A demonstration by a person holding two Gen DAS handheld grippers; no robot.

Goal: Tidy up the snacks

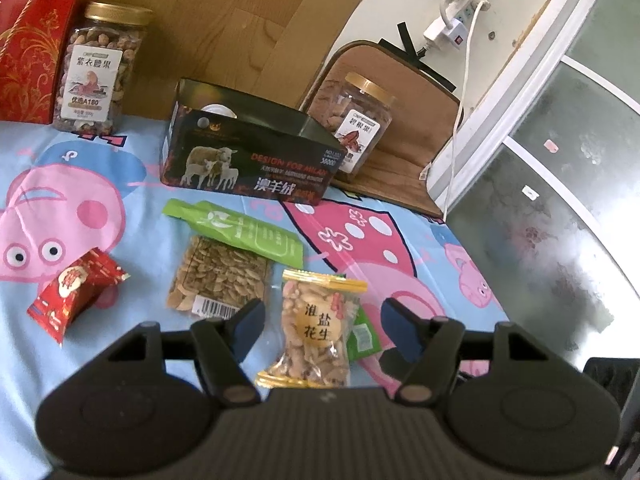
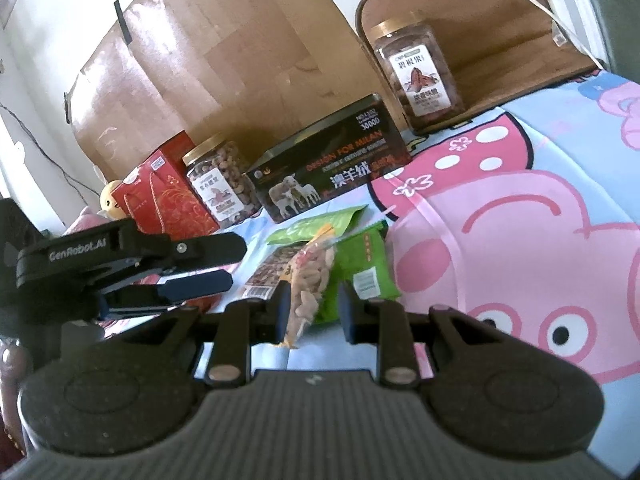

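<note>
The peanut bag (image 1: 316,330) was found lying on the cartoon sheet (image 1: 132,200), directly between the fingers of the left gripper (image 1: 323,330), with clear gaps to both blue pads (image 1: 249,326); nothing was touched or held there, and the jaws were spread wide. The left gripper was held low, pitched down over the sheet and aimed toward the black tin (image 1: 248,148). Seen from the right wrist, the same peanut bag (image 2: 310,280) was framed between the fingers of the right gripper (image 2: 314,306), the left-hand pad (image 2: 282,308) lying against or just beside the bag's edge, though contact could not be told; the other pad stood apart from it, so the jaws were moderately parted and nothing was gripped. The right gripper was kept close to the sheet, pointing nearly level toward the tin (image 2: 328,164). The left gripper (image 2: 224,262) was seen there from the side, reaching in from the left. A green pouch (image 1: 362,338) lay partly under the bag, a seed pack (image 1: 222,270) just beside it, and a red packet (image 1: 76,292) well apart. A cashew jar (image 1: 102,68), a red box (image 1: 34,44) and a pecan jar (image 1: 356,124) stood behind.
</note>
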